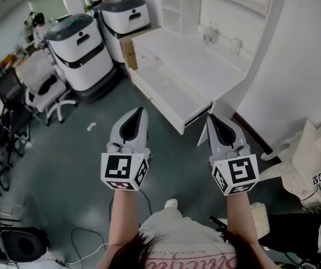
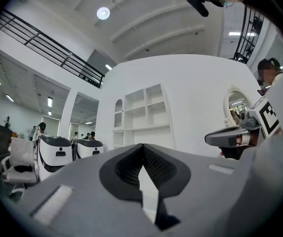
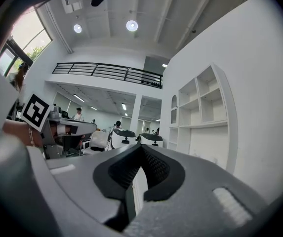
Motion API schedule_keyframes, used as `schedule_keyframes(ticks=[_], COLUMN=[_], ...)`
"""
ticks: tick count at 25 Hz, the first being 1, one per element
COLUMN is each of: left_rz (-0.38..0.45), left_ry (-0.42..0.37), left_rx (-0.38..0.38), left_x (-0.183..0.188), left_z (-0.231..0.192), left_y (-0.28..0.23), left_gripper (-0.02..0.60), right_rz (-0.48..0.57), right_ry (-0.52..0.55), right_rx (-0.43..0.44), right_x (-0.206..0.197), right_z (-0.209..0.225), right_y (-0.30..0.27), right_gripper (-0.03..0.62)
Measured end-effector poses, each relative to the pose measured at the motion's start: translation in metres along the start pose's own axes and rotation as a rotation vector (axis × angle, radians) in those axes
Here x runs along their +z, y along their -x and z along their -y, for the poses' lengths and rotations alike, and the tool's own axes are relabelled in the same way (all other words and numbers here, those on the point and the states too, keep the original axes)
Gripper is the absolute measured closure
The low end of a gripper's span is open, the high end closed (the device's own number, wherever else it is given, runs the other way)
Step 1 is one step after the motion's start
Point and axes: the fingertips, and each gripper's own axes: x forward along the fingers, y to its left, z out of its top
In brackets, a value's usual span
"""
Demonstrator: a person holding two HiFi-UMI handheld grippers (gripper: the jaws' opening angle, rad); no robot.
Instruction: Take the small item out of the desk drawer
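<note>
The white desk [image 1: 196, 66] with a shelf unit stands ahead of me, up and right in the head view. Its long drawer front [image 1: 166, 102] runs along the near edge, with a dark gap [image 1: 198, 115] at its right end. No small item shows in any view. My left gripper [image 1: 142, 110] is held level over the floor, short of the desk, its jaws shut on nothing [image 2: 142, 145]. My right gripper [image 1: 209, 116] is beside it, close to the drawer's right corner, also shut and empty [image 3: 141, 145]. Both gripper views look toward the white shelves [image 2: 146, 113] [image 3: 203, 105].
Two large white-and-grey machines [image 1: 80, 49] [image 1: 125, 14] stand left of the desk, with a cardboard box [image 1: 129, 50] between them and it. An office chair [image 1: 47, 94] is at the left. A white ornate piece of furniture [image 1: 303, 161] is at the right. Cables [image 1: 84, 237] lie on the floor.
</note>
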Motion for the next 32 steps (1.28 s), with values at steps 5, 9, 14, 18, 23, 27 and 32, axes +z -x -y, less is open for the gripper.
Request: schedule_keyframes(ticks=[5, 9, 14, 18, 23, 27, 32], left_rz=[-0.003, -0.006, -0.008, -0.014, -0.031, -0.036, -0.040], left_ry=[0.008, 0.005, 0.019, 0.028, 0.026, 0.018, 0.007], left_rx=[-0.015, -0.027, -0.032, -0.030, -0.020, -0.007, 0.000], left_x=[-0.008, -0.015, -0.021, -0.027, -0.037, -0.040, -0.044], left_z=[-0.025, -0.039, -0.050, -0.053, -0.056, -0.061, -0.067], left_y=[-0.034, -0.055, -0.070, -0.078, -0.089, -0.104, -0.131], left_gripper=[0.569, 0.569, 0.569, 0.569, 0.569, 0.569, 0.569], right_rz=[-0.022, -0.028, -0.040, -0.052, -0.051, -0.049, -0.047], right_ry=[-0.005, -0.011, -0.002, 0.001, -0.002, -0.008, -0.010], right_rx=[-0.020, -0.045, -0.056, -0.052, -0.049, -0.044, -0.034], right_x=[-0.009, -0.014, -0.019, -0.024, -0.030, -0.035, -0.041], right_z=[0.010, 0.021, 0.027, 0.031, 0.040, 0.052, 0.068], right_y=[-0.038, -0.061, -0.075, -0.081, -0.091, -0.105, -0.128], right_gripper=[0.592, 0.592, 0.592, 0.592, 0.592, 0.592, 0.592])
